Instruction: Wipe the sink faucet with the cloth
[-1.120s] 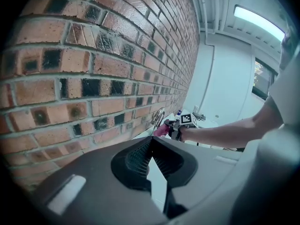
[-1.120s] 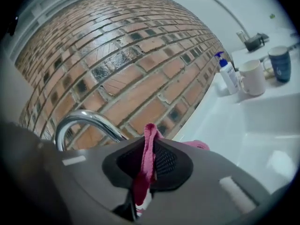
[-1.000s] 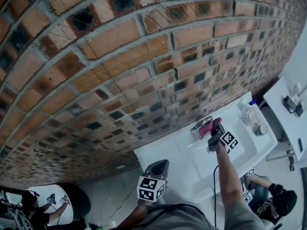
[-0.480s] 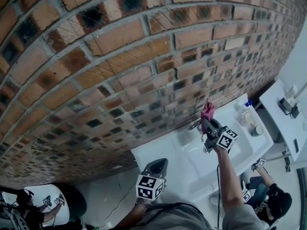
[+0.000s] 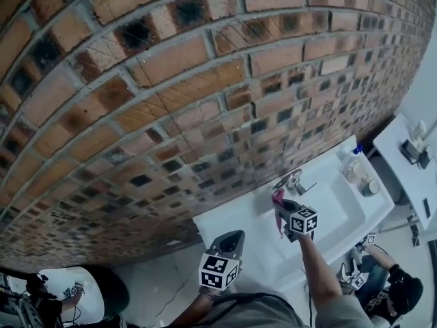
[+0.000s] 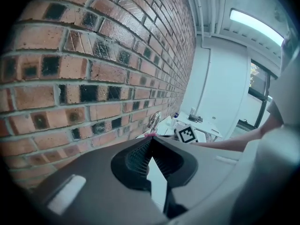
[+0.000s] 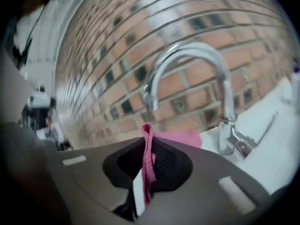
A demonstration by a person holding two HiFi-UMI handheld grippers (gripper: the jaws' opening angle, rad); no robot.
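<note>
A chrome gooseneck faucet [image 7: 220, 78] stands on the white sink [image 5: 341, 214] against the brick wall; the head view shows the faucet [image 5: 290, 182] at the basin's back edge. My right gripper [image 5: 278, 202] is shut on a pink cloth [image 7: 149, 161], just left of the faucet and slightly apart from it. The cloth [image 5: 278, 196] pokes out of the jaws toward the wall. My left gripper [image 5: 227, 241] hangs lower left, off the sink's corner, jaws closed together with nothing between them. The left gripper view also shows the faucet [image 6: 153, 121] far ahead.
A brick wall [image 5: 177, 94] rises right behind the sink. Bottles and a small jar [image 5: 358, 166] stand on the sink's right end. A white table [image 5: 410, 156] with gear is at far right. People [image 5: 389, 285] sit on the floor below.
My right gripper with the pink cloth has come down and left off the faucet, from above the spout to beside its base. The left gripper stayed put.
</note>
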